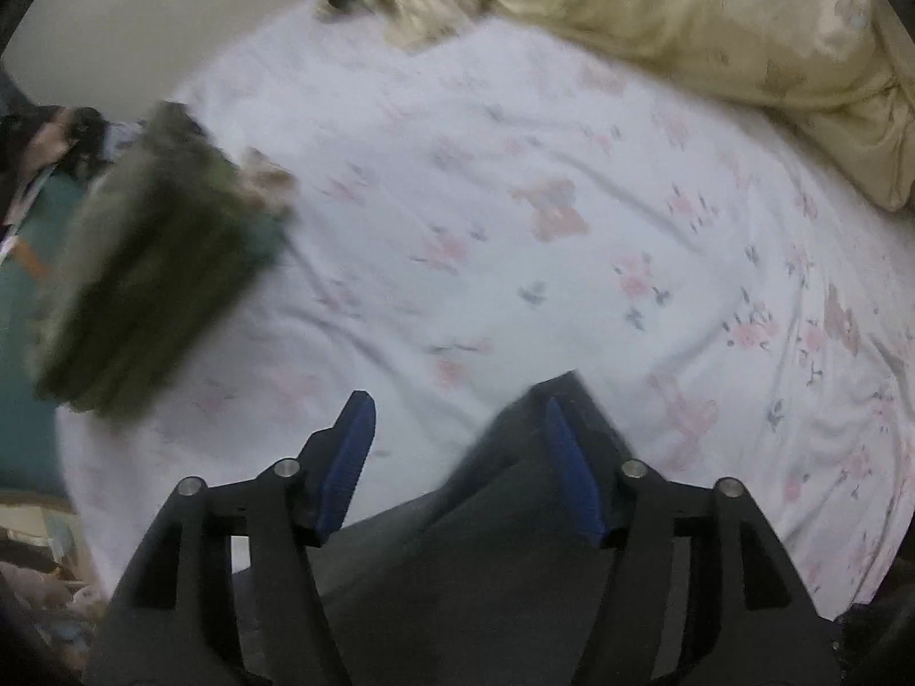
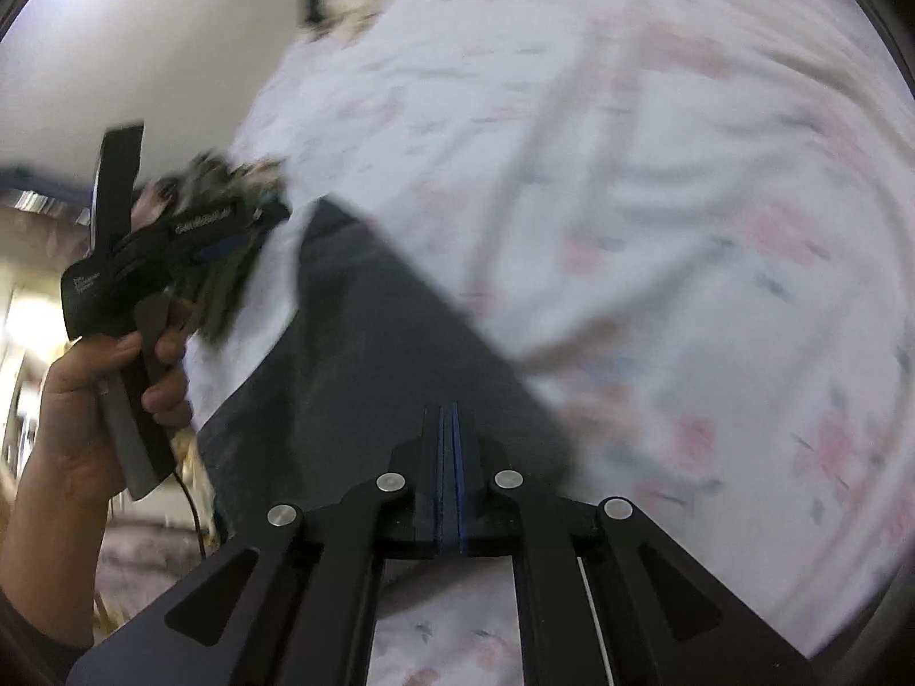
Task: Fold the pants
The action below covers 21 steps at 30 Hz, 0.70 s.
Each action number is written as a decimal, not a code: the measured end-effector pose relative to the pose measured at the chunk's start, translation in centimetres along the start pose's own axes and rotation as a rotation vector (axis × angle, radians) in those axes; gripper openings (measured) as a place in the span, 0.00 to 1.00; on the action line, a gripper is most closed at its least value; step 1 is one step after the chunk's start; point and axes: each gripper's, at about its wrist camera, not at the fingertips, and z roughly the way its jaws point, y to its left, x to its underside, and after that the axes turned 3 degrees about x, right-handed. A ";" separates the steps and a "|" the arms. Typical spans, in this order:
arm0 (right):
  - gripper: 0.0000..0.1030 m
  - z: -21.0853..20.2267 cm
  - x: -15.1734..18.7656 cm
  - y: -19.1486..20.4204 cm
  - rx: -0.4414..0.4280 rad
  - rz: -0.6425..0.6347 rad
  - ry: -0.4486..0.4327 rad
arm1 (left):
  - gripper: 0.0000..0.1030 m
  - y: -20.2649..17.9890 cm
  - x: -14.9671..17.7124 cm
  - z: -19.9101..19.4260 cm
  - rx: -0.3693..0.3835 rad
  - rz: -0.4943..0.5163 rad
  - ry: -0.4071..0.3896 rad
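Note:
Dark grey pants [image 1: 486, 531] lie on a bed with a white floral sheet [image 1: 514, 200]. In the left wrist view my left gripper [image 1: 460, 446] is open, its blue pads either side of the pants' near corner, not closed on it. In the right wrist view the pants [image 2: 366, 354] stretch from my right gripper [image 2: 449, 446] toward the left. The right gripper's jaws are shut together at the edge of the pants, apparently pinching the fabric. The left gripper [image 2: 251, 228], held by a hand, shows at the left by the pants' far corner.
A folded olive-green garment stack [image 1: 154, 268] lies at the bed's left edge. A cream quilt [image 1: 715, 40] is bunched at the head of the bed. A white wall [image 1: 143, 17] is behind. Clutter lies on the floor at the left. Both views are motion-blurred.

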 end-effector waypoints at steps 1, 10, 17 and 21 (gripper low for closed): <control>0.06 0.3 -0.1 0.7 -0.006 -0.030 0.003 | 0.57 0.7 0.8 -0.8 0.009 -0.017 -0.011; 0.05 9.4 -7.0 9.5 -0.028 -0.308 0.083 | 0.60 7.5 14.7 -4.8 -0.055 -0.085 0.017; 0.00 15.6 -10.5 7.2 0.109 -0.245 0.099 | 0.61 10.8 19.3 -2.3 0.053 -0.269 0.066; 0.05 12.9 -10.9 8.6 0.057 -0.298 0.044 | 0.63 11.4 19.5 -2.2 0.077 -0.267 0.052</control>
